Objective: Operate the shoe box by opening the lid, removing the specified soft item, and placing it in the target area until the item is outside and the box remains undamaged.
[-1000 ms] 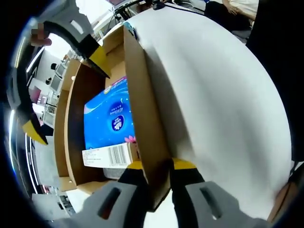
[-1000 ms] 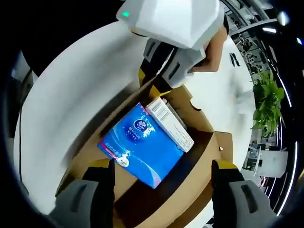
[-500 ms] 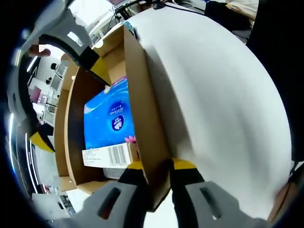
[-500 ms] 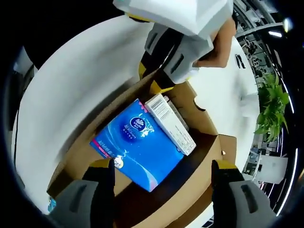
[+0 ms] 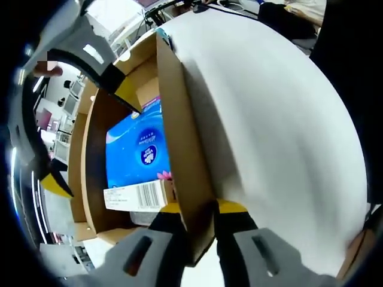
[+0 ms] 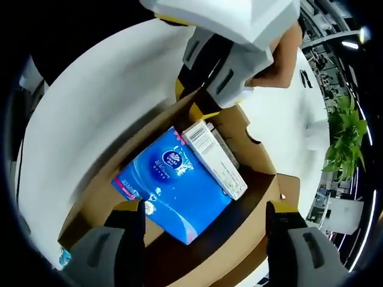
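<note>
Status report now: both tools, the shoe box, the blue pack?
Left tool shut on box wall. Right tool open above blue pack. White carton beside the pack.

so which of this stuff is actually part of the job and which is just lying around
Job:
- shoe box, lid open
- blue soft pack inside it
- left gripper, clamped on the box wall
- right gripper, open above the pack

Lying about:
- white barcoded carton in the box
- potted plant

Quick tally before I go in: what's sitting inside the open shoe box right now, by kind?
Blue soft tissue pack: 1
White barcoded carton: 1
Total inside the shoe box: 2
</note>
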### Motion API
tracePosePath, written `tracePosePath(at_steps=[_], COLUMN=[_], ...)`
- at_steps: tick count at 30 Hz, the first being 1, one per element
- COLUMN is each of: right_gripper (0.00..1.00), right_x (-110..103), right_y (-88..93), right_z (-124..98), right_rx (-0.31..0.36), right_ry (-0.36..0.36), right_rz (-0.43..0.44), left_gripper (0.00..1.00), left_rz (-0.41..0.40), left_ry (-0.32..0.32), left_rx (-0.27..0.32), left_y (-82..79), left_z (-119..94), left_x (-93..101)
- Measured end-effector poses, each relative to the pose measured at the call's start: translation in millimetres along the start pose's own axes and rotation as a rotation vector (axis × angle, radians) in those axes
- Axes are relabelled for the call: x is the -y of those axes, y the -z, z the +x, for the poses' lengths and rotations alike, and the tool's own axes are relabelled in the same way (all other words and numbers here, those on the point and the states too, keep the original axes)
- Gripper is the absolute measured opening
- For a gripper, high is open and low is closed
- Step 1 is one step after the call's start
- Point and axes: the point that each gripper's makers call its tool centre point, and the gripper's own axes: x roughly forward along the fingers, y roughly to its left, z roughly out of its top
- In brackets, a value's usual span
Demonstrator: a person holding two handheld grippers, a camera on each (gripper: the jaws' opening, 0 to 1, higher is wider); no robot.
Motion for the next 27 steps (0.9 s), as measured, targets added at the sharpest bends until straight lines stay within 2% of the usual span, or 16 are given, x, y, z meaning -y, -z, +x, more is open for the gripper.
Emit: tracePosePath(at_steps=[10,15,18,21,24,27], right_gripper=[0.83,0.76,0.84,0.83,0.83,0.83], right_x=[-7.9,-17.7,-23.5,-33.1,-51.0,-51.9], right_y=[-2.8,-3.2,1.2,4.4,11.7,8.3], right_z=[0.4,2.1,-1.6,0.5,12.4,16.6], right_rx=[0.005,-0.004,-0.031,-0.034,-0.082,-0.067], right_ry=[-0.036,-0.066,-0.092,-0.122,-0.184,-0.186], right_rz=[0.013,-0.007,-0.054,-0.086,-0.154,-0.143], left_gripper=[0.14,0.14,0.14,0.15,0.15,0.15], left_rz=[0.005,0.004,0.001,0.002,0.001,0.002], left_ry=[0.002,0.002,0.002,0.003,0.003,0.003], left_rx=[0.003,0.001,0.003,0.003,0.001,0.003], left_y=[1.2,0.8,0.9,1.0,1.3,1.6], left_z=[0.6,1.4,1.2,1.1,1.1,1.2], left_x=[-1.0,-0.3,-0.2,0.2,0.3,0.2])
